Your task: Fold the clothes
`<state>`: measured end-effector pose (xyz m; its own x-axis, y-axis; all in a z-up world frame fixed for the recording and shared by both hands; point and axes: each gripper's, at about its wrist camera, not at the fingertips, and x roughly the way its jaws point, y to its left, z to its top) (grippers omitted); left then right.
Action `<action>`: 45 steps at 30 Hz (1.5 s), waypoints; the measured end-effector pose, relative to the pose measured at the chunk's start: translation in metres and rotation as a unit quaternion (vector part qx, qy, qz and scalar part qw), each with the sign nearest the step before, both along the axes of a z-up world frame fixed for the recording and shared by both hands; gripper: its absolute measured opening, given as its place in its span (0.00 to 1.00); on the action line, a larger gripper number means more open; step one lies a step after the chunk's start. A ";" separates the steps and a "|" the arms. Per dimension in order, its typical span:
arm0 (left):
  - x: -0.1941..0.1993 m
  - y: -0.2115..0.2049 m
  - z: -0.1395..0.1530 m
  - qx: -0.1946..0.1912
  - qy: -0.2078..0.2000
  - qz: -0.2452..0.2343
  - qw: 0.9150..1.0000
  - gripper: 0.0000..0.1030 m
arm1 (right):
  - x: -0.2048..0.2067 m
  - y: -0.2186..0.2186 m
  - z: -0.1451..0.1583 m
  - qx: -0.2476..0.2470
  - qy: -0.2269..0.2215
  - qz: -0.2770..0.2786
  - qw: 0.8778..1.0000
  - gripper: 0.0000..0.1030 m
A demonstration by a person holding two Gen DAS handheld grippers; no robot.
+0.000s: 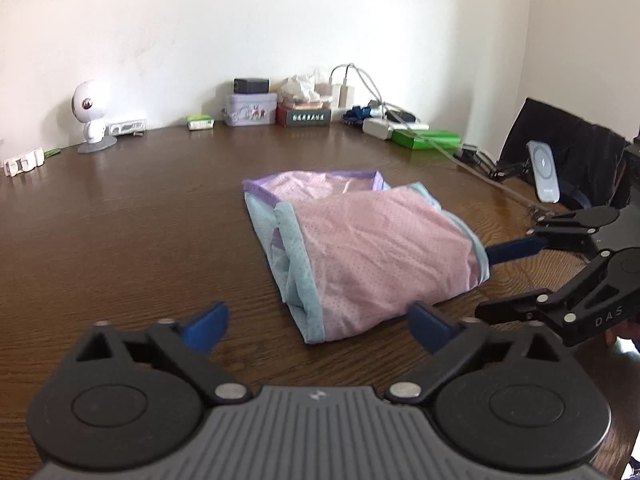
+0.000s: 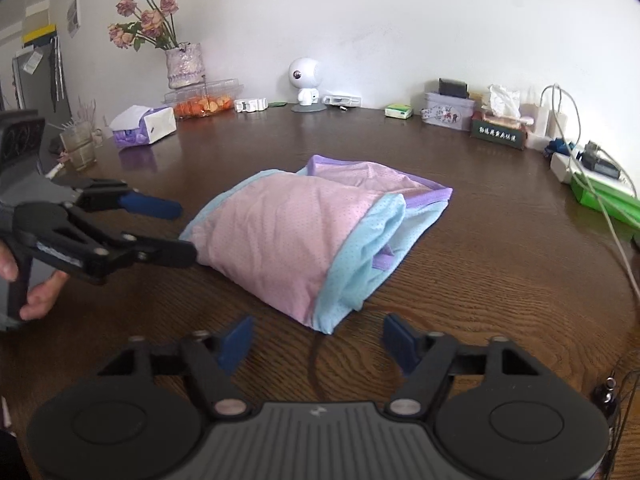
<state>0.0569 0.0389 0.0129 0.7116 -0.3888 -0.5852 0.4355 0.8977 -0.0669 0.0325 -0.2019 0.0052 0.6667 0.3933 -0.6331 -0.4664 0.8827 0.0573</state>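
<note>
A pink mesh garment [image 1: 372,256] with light-blue and purple trim lies folded in a bundle on the brown wooden table [image 1: 140,220]. It also shows in the right wrist view [image 2: 296,232]. My left gripper [image 1: 320,324] is open and empty, just short of the bundle's near edge. It shows from the side in the right wrist view [image 2: 184,232], open beside the bundle's left end. My right gripper [image 2: 320,344] is open and empty in front of the bundle's near corner. In the left wrist view [image 1: 496,280] it sits open at the bundle's right end.
Along the far wall stand a white robot figure [image 2: 306,84], tins and boxes [image 2: 448,114], a charger with cables [image 2: 560,120] and green boxes [image 2: 604,196]. A tissue box [image 2: 142,126], flower vase [image 2: 184,66] and fruit tray [image 2: 204,102] stand at back left. A phone stand [image 1: 542,176] is at right.
</note>
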 end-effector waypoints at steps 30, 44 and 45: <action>0.006 -0.006 -0.006 0.035 0.022 0.020 0.999 1.00 | 0.012 0.002 -0.007 -0.021 -0.003 -0.049 0.999 1.00; 0.006 -0.005 -0.006 0.035 0.021 0.020 0.999 1.00 | 0.012 0.002 -0.007 -0.021 -0.002 -0.051 0.998 1.00; 0.006 -0.005 -0.006 0.035 0.021 0.020 0.999 1.00 | 0.012 0.002 -0.007 -0.021 -0.002 -0.051 0.998 1.00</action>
